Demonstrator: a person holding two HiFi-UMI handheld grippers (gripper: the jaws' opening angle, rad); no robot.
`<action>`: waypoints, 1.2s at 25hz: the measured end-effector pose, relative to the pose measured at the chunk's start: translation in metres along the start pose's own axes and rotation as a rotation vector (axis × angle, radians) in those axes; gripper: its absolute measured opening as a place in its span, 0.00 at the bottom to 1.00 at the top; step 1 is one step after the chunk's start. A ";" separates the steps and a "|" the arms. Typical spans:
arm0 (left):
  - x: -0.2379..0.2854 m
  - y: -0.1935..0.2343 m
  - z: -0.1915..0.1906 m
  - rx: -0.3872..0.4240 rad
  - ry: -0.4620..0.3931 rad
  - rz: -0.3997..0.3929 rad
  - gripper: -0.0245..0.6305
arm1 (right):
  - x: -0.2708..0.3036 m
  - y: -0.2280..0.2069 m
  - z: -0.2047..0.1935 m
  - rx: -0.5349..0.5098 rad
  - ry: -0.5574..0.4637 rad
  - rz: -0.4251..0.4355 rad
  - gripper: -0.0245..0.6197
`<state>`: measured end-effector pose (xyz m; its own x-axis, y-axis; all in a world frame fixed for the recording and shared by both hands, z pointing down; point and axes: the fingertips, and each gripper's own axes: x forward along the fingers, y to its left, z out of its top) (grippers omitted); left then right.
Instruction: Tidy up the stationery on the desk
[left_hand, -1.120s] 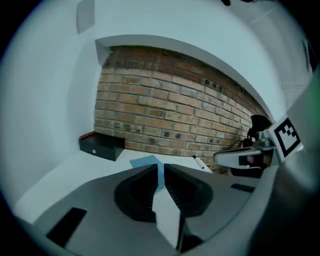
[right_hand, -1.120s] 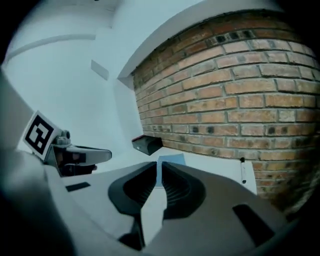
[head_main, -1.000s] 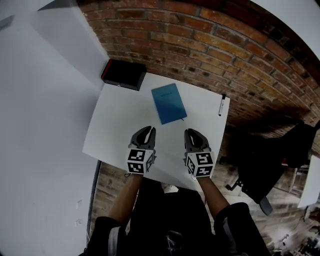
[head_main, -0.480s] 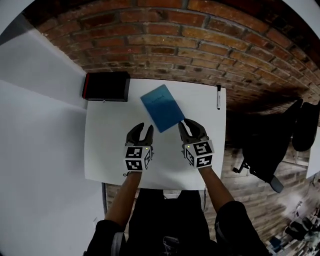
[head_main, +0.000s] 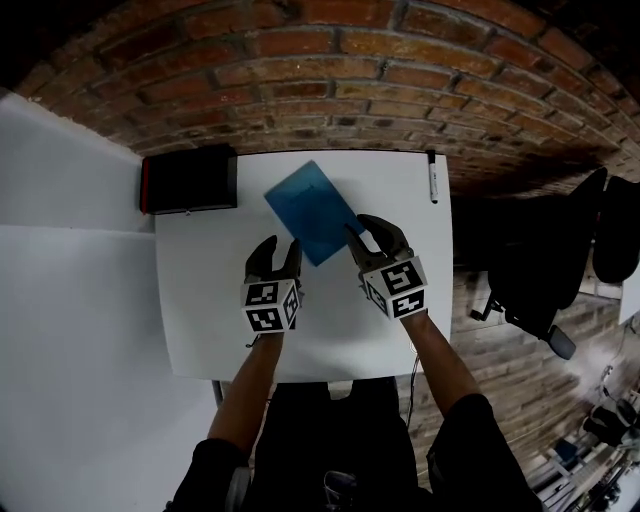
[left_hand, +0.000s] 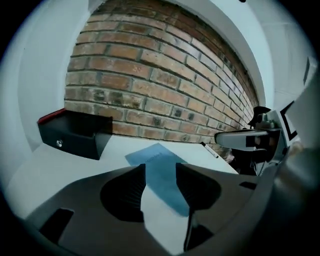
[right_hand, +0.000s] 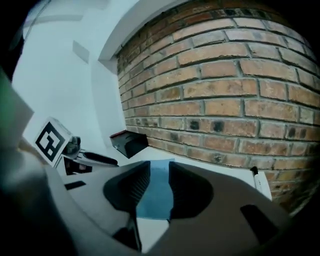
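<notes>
White desk (head_main: 210, 330) against brick wall (head_main: 400, 90). Both jaw pairs just been opening, gripping nothing. Left gripper (head_main: 281, 250) wide, just short of blue notebook (head_main: 308, 208); right gripper (head_main: 371, 232) parted at notebook's near right corner. Pen (head_main: 432, 176) well right of notebook, black box (head_main: 190, 180) to its left. Judging by layout, nothing tidied yet: notebook and pen still to place.

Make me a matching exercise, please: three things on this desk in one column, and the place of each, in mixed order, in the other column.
Things:
1. blue notebook
2. black box
3. pen

Places on the desk, seen from the person:
A. far right edge
B. far left corner
C. middle of the far half

Pairs: 1-C; 2-B; 3-A.
</notes>
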<state>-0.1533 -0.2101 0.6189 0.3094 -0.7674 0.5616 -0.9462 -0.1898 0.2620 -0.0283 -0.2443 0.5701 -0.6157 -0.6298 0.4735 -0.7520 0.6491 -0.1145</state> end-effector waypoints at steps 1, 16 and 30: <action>0.004 0.001 -0.001 -0.006 0.004 0.004 0.31 | 0.004 -0.001 -0.001 -0.010 0.002 0.008 0.20; 0.045 0.019 -0.031 -0.188 0.092 0.056 0.32 | 0.072 -0.024 -0.043 -0.036 0.130 0.058 0.22; 0.068 0.021 -0.050 -0.284 0.169 0.124 0.32 | 0.105 -0.041 -0.080 0.011 0.275 0.077 0.23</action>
<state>-0.1472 -0.2355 0.7015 0.2274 -0.6574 0.7184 -0.9207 0.0951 0.3784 -0.0432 -0.3029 0.6945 -0.5855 -0.4387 0.6817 -0.7088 0.6851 -0.1680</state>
